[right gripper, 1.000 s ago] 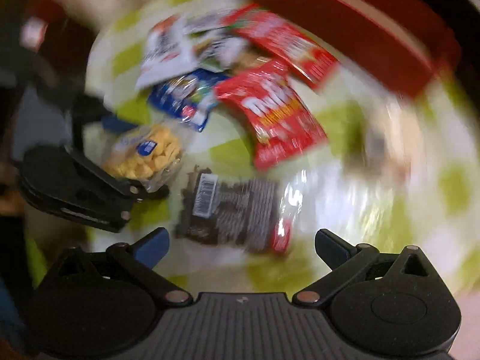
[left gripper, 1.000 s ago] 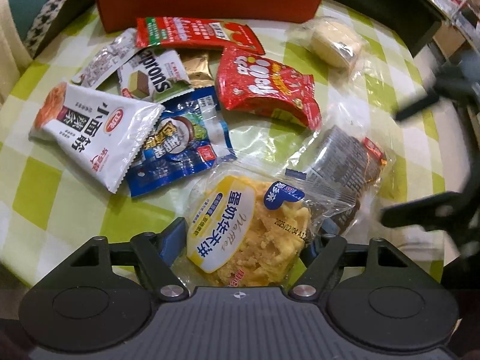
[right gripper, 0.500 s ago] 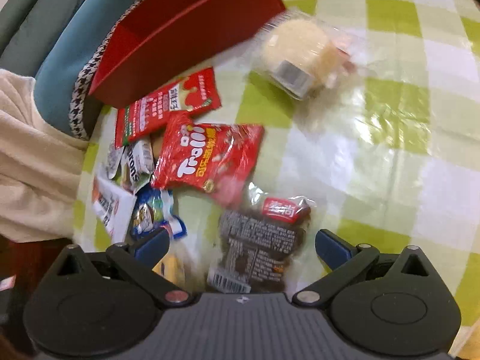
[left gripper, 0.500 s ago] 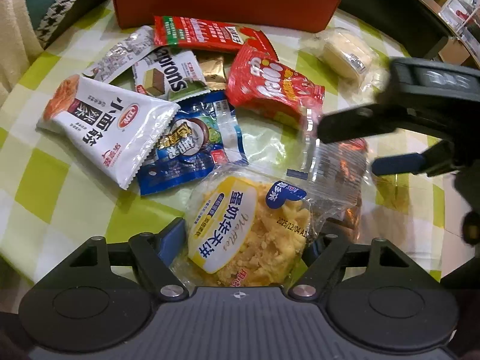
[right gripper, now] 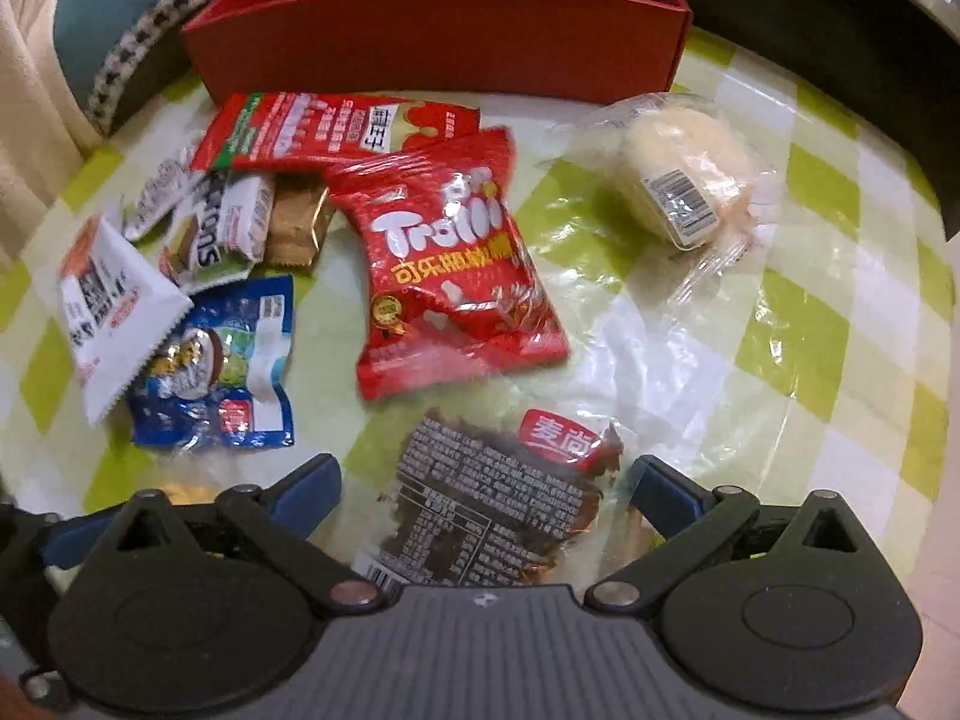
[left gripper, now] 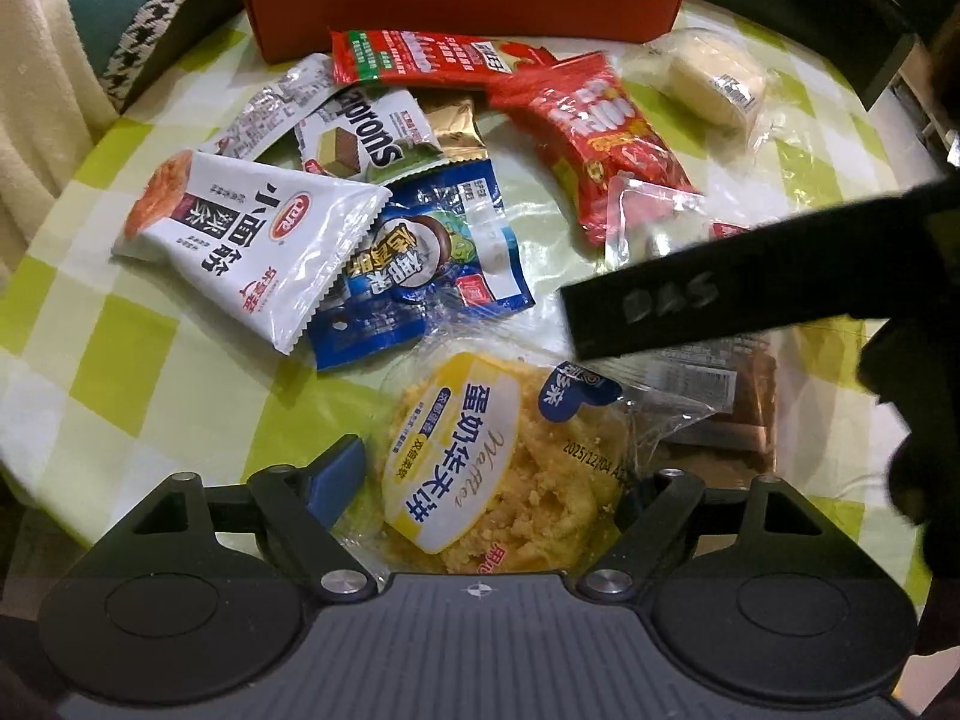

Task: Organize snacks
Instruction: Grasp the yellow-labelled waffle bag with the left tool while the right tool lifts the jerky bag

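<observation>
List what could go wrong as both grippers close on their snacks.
1. The right gripper, jaws just closing around the dark snack pack, may pinch only clear wrapper and drop it.
2. The left gripper straddles the waffle pack; squeezing could crumble it.
3. The grippers sit close together and might collide.

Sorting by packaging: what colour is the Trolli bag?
Red, with white lettering; the Trolli bag shows best in the right wrist view.

A dark snack packet (right gripper: pixel 504 498) lies between the right gripper (right gripper: pixel 483 489)'s blue fingers (right gripper: pixel 309 486), whose jaws have just been closing. Beyond the packet sit a red gummy bag (right gripper: pixel 456 264) and a red box (right gripper: pixel 438 36); right of the bag, a wrapped pale cake (right gripper: pixel 684 174).
</observation>
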Demonstrator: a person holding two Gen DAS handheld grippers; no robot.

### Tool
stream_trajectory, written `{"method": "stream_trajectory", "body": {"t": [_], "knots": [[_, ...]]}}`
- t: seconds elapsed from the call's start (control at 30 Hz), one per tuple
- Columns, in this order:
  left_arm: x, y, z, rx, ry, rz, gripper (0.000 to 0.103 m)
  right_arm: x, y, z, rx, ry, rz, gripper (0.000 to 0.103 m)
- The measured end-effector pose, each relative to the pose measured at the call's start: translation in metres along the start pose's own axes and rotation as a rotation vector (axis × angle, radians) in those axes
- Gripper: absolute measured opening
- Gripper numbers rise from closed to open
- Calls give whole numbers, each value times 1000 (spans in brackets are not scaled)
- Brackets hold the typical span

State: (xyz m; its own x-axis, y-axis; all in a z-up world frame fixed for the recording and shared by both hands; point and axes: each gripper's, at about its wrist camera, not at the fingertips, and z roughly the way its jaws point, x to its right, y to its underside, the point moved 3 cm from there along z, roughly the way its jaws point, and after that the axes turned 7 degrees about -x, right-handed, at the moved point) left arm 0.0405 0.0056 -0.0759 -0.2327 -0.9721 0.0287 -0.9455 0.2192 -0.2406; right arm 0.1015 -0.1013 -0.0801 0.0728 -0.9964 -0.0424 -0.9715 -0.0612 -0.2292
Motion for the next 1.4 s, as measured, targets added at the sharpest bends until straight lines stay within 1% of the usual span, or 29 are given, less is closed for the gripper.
{"method": "stream_trajectory", "body": {"t": [0.03,0.07,0.13,0.2,0.23,0.3,0.37,0.4,0.43,0.47,0.57,0.6,0.63,0.67,0.77,0.8,0.83,0.87,0.9,0.93,0.97,1.0,1.03,1.2,1.4], "knots": [[0,0,0,-2,0,0,86,5,0,-4,7,-4,3,83],[0,1,-1,-1,0,-2,86,12,1,-8,13,-14,8,78],[0,2,-1,-2,1,-9,86,29,5,-15,20,-69,37,60],[-1,2,-1,-1,0,-14,87,48,2,-15,21,-129,80,52],[0,-1,0,-2,-3,-16,87,55,2,-15,21,-151,100,51],[1,-2,1,-4,-12,-18,88,63,2,-17,18,-176,148,53],[2,-3,3,-4,-19,-20,89,63,3,-20,7,-180,182,65],[3,-3,4,-5,-23,-22,89,61,2,-20,-1,-184,196,82],[4,-3,5,-5,-26,-20,89,55,3,-17,-18,-184,207,91],[5,-4,6,-5,-30,-18,91,45,0,-15,-34,-178,203,91],[4,-3,7,-5,-28,-19,92,23,-3,-15,-35,-162,199,95],[4,-3,8,-4,-29,-19,93,18,-6,-12,-40,-147,201,101],[3,-2,9,-4,-32,-18,94,13,-9,-6,-36,-120,190,103],[2,-1,10,-2,-34,-19,96,6,-11,-2,-26,-70,156,103],[-3,-1,13,-16,-28,-38,99,-16,-11,10,-43,65,46,103],[-4,-1,14,-23,-27,-45,99,-19,-12,11,-33,74,24,103],[-5,-1,14,-25,-24,-47,99,-17,-13,11,-29,63,21,103],[-5,-1,13,-21,-23,-45,99,-14,-13,8,-22,56,9,100],[-5,-1,13,-20,-24,-39,99,-12,-11,5,-16,50,-8,93],[-5,0,13,-20,-22,-39,99,-6,-9,2,-8,36,-17,88],[-7,0,12,-17,-15,-46,100,2,-6,-2,0,5,-8,85],[-9,0,11,-15,0,-57,99,10,-3,-5,2,-16,3,81],[-12,-1,10,-13,13,-68,98,17,-2,-7,3,-23,12,78],[-12,0,7,0,-6,-57,95,44,10,-15,24,-84,61,76],[-7,-3,3,9,1,-75,93,75,17,-24,64,-134,133,76]]}}
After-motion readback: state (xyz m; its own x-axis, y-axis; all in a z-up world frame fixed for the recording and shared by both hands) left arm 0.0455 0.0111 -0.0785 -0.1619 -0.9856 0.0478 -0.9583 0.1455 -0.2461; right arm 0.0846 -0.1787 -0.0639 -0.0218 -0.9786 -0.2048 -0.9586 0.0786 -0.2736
